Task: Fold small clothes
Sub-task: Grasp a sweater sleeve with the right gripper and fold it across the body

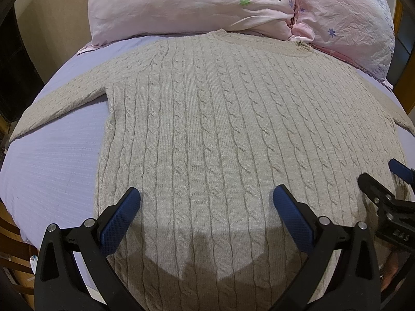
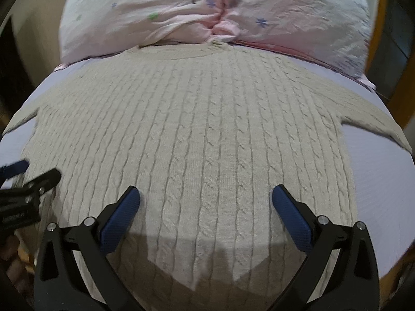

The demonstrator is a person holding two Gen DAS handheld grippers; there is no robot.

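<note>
A beige cable-knit sweater lies flat and spread out on a lavender bed sheet, neck toward the pillows, both sleeves stretched out sideways. It also fills the right wrist view. My left gripper is open, hovering over the sweater's lower left part, holding nothing. My right gripper is open over the lower right part, also empty. The right gripper shows at the right edge of the left wrist view. The left gripper shows blurred at the left edge of the right wrist view.
Two pink flowered pillows lie at the head of the bed behind the sweater's collar, also in the right wrist view. Bare sheet lies right of the sweater. Dark furniture and wooden floor lie beyond the bed's edges.
</note>
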